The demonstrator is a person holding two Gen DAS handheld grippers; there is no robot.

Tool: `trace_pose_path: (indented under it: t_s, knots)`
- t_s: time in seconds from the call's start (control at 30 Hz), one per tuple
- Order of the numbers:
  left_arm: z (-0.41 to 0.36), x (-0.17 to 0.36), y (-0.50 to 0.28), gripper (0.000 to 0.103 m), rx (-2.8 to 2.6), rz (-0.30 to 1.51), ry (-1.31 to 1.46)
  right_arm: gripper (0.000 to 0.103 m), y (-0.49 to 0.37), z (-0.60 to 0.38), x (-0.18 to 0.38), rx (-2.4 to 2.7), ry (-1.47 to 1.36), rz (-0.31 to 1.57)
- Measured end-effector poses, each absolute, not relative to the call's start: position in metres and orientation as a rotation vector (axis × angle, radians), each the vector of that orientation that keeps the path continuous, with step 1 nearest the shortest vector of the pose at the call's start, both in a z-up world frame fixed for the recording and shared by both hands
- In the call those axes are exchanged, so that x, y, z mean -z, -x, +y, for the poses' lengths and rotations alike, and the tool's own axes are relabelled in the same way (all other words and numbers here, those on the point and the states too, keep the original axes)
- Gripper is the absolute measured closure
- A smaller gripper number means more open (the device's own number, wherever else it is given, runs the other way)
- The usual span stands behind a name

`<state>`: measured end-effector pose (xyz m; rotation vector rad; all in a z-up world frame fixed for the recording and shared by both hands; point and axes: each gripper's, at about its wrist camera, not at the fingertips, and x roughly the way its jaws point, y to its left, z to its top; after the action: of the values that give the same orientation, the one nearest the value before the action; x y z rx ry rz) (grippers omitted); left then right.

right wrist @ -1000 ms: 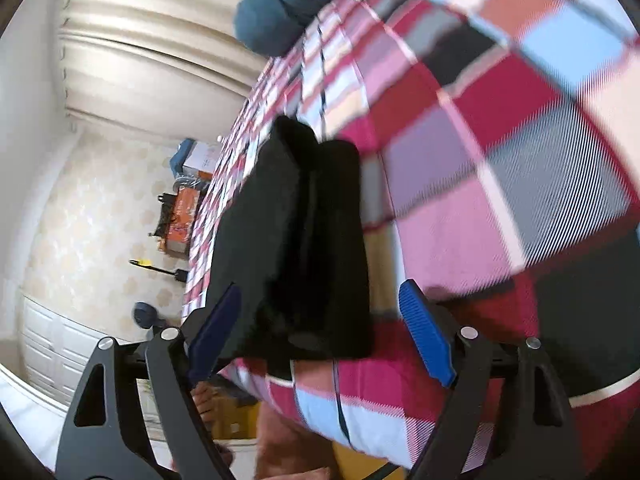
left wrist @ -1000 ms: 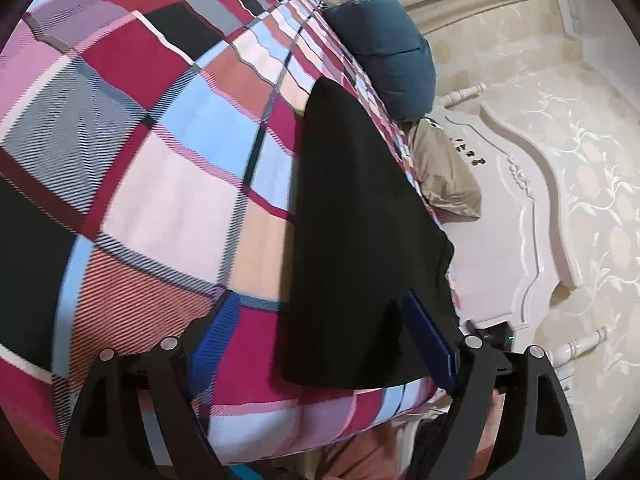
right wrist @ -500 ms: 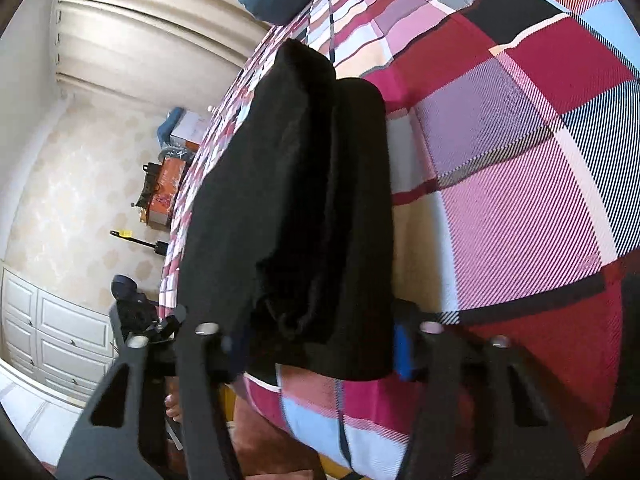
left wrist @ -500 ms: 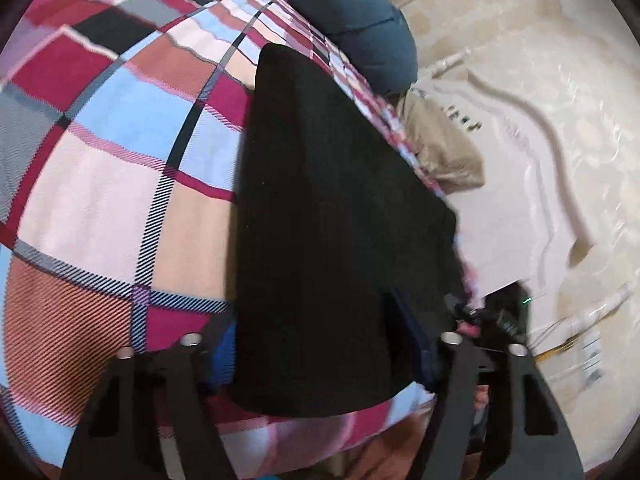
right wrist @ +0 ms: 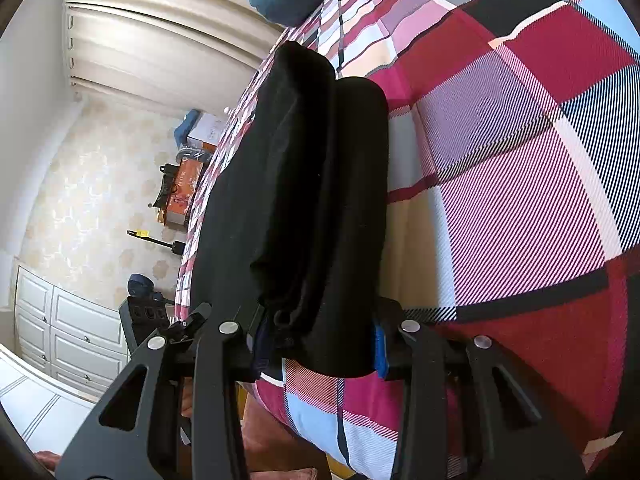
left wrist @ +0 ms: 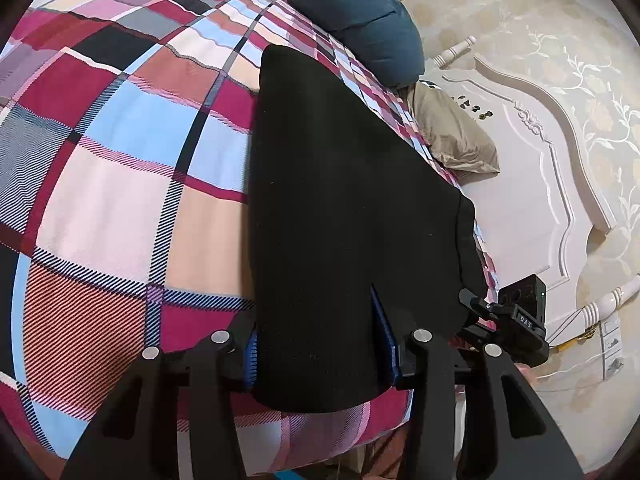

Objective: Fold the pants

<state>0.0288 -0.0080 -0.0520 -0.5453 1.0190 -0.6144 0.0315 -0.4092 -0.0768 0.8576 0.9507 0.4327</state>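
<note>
The black pants point(left wrist: 340, 208) lie folded lengthwise on the plaid bedspread point(left wrist: 120, 168), near the bed's edge. My left gripper point(left wrist: 322, 354) straddles their near end, its blue pads against the cloth on both sides, jaws narrowed on it. In the right wrist view the pants point(right wrist: 304, 200) show their bunched other end, and my right gripper point(right wrist: 318, 344) straddles that end the same way, pads pressed to the fabric. The other gripper's body point(left wrist: 516, 320) shows at the pants' right edge.
A blue pillow point(left wrist: 360, 20) and a beige pillow point(left wrist: 456, 136) lie by the white headboard point(left wrist: 532, 200). Curtains point(right wrist: 152, 40), white cabinets point(right wrist: 60, 328) and boxes on the floor point(right wrist: 184, 184) are beside the bed.
Both grippers moved forward over the ends of the pants and their jaws closed from wide open onto the fabric.
</note>
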Motion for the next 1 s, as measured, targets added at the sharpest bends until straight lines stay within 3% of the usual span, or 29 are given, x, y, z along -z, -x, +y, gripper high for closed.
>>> trace_pose_path:
  t_s: [0.2,0.33,0.47,0.67,1.0]
  knots:
    - [-0.007,0.052,-0.027,0.055,0.626,1.017,0.543,0.064,-0.03,-0.411,0.078,-0.431,-0.861,0.953]
    - [-0.001,0.049,-0.026,0.049,0.663,1.007,0.567,0.049,-0.028,-0.415,0.079,-0.439,-0.868,0.967]
    - [0.024,0.046,-0.035,0.042,0.695,0.996,0.67,0.025,-0.028,-0.425,0.061,-0.401,-0.788,0.94]
    - [0.039,0.032,-0.074,0.034,0.715,0.933,0.681,0.019,-0.063,-0.453,0.058,-0.406,-0.845,0.91]
    - [0.002,0.044,-0.162,0.032,0.734,1.013,0.601,0.018,-0.132,-0.438,0.073,-0.468,-0.84,0.98]
